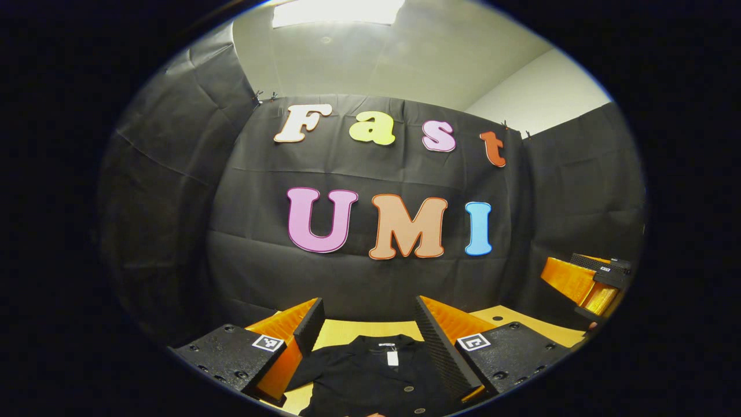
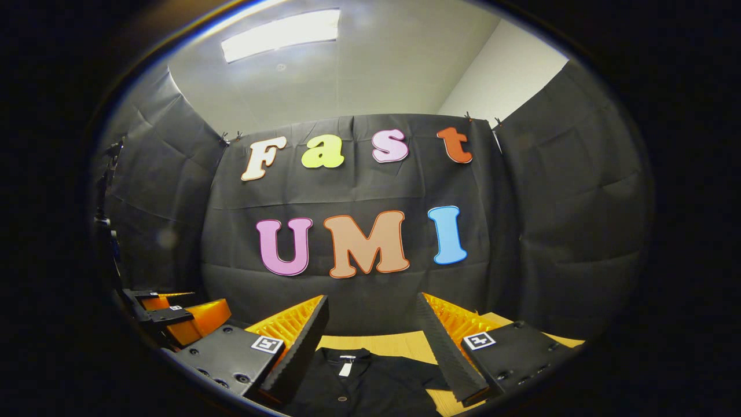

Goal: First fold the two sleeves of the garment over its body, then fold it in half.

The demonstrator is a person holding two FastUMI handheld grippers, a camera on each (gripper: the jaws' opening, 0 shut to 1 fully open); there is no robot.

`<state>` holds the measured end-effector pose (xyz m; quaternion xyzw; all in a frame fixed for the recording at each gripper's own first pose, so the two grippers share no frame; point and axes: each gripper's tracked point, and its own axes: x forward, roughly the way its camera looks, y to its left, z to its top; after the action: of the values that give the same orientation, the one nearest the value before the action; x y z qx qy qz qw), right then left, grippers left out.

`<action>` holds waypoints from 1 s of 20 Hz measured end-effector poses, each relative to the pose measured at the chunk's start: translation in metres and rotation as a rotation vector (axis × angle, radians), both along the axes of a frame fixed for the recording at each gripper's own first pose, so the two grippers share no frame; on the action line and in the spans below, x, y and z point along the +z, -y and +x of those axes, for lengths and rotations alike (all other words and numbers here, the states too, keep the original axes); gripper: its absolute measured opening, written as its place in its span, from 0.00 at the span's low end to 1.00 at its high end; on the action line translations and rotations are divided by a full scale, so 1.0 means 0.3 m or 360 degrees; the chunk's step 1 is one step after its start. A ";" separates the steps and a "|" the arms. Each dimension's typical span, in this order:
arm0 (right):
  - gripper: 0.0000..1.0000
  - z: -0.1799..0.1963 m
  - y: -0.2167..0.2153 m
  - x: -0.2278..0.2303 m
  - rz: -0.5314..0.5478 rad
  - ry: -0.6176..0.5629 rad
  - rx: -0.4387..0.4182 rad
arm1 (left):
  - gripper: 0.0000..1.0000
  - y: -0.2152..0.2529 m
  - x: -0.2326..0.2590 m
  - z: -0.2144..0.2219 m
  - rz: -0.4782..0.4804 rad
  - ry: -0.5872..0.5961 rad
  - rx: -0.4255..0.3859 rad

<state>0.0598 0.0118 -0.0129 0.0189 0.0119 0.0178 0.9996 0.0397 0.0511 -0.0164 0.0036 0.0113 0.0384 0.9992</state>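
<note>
Both claws, left claw and right claw, hover wide above the shirt; sleeve folding is pending, requiring descent.

Ceiling light panel overexposed, glaring in both views. Booth dim below. Black garment underexposed, detail lost. Focus sharp centrally; strong fisheye curvature and darkening toward edges.

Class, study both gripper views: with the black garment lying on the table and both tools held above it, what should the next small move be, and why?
Probably lower one tool toward a sleeve. The black garment lies flat on the wooden table, collar away from the person, nothing yet visibly folded. The left tool and right tool both hang open above it, gripping nothing, so reaching for a sleeve seems the first step.
</note>
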 end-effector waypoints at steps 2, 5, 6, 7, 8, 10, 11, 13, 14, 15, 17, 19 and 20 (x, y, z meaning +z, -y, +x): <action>0.93 0.003 0.001 0.010 -0.0003 0.0004 0.0012 | 0.92 0.003 0.002 0.003 0.0002 0.0004 0.0006; 0.93 0.013 0.009 0.011 -0.0009 0.0005 0.0027 | 0.92 0.007 0.003 0.008 0.0001 0.0006 0.0023; 0.93 0.018 0.015 0.015 -0.0010 0.0003 0.0031 | 0.92 0.009 0.004 0.010 -0.0001 0.0004 0.0028; 0.93 0.024 0.023 0.013 -0.0013 -0.0001 0.0033 | 0.92 0.012 -0.001 0.010 -0.0003 0.0003 0.0035; 0.96 0.032 0.037 0.010 -0.0017 -0.0007 0.0032 | 0.92 0.015 0.005 0.014 -0.0005 0.0005 0.0041; 0.96 0.049 0.082 0.007 -0.0027 -0.0018 0.0015 | 0.92 0.024 0.012 0.019 -0.0006 0.0012 0.0053; 0.93 0.059 0.114 0.007 -0.0032 -0.0020 -0.0002 | 0.92 0.029 0.013 0.023 -0.0005 0.0017 0.0061; 0.94 0.084 0.184 0.003 -0.0049 -0.0025 -0.0040 | 0.92 0.042 0.017 0.030 -0.0002 0.0026 0.0077; 0.96 0.095 0.224 0.003 -0.0066 -0.0029 -0.0065 | 0.92 0.050 0.021 0.034 -0.0004 0.0027 0.0084; 0.93 0.106 0.271 -0.004 -0.0082 -0.0034 -0.0093 | 0.92 0.059 0.020 0.039 -0.0005 0.0030 0.0092; 0.93 0.129 0.363 -0.019 -0.0107 -0.0053 -0.0150 | 0.92 0.078 0.019 0.044 0.0000 0.0031 0.0106; 0.96 0.152 0.484 -0.058 -0.0129 -0.0093 -0.0223 | 0.92 0.103 0.020 0.057 0.0007 0.0032 0.0119; 0.96 0.163 0.539 -0.079 -0.0142 -0.0121 -0.0257 | 0.92 0.113 0.020 0.064 0.0011 0.0031 0.0126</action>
<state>0.1087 -0.1499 -0.0364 -0.0240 0.0490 -0.0641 0.9964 0.0589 0.0172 -0.0104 0.0062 0.0016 0.0781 0.9969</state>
